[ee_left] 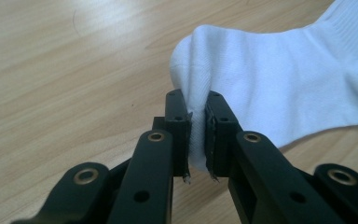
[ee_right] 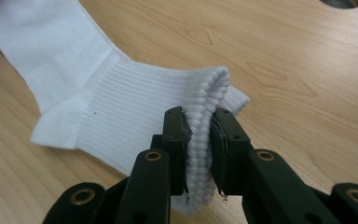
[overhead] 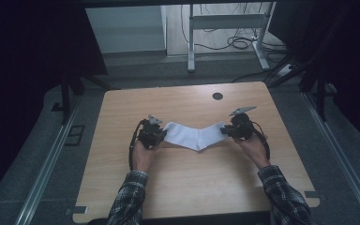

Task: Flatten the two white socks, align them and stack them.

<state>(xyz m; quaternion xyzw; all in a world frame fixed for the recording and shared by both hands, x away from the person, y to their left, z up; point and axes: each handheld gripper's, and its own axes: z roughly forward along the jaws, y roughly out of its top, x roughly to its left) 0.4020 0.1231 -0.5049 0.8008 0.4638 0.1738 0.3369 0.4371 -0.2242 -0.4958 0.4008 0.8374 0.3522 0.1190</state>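
Observation:
A white sock [overhead: 194, 135] lies stretched across the middle of the wooden table [overhead: 122, 192], bent in a shallow V. My left gripper [overhead: 161, 136] is shut on its toe end; in the left gripper view the sock [ee_left: 279, 93] is pinched between the black fingers [ee_left: 179, 126]. My right gripper [overhead: 225, 130] is shut on the ribbed cuff, and the right gripper view shows the sock [ee_right: 121, 107] with its cuff edge squeezed between the pads [ee_right: 223, 140]. Both grippers [ee_left: 196, 140] [ee_right: 199, 154] sit low over the tabletop.
A round dark hole [overhead: 218, 96] is in the tabletop toward the far edge, its rim also at the top right of the right gripper view [ee_right: 345, 2]. Beyond the table stand a metal desk frame [overhead: 225, 28] and loose cables [overhead: 239, 42] on the floor.

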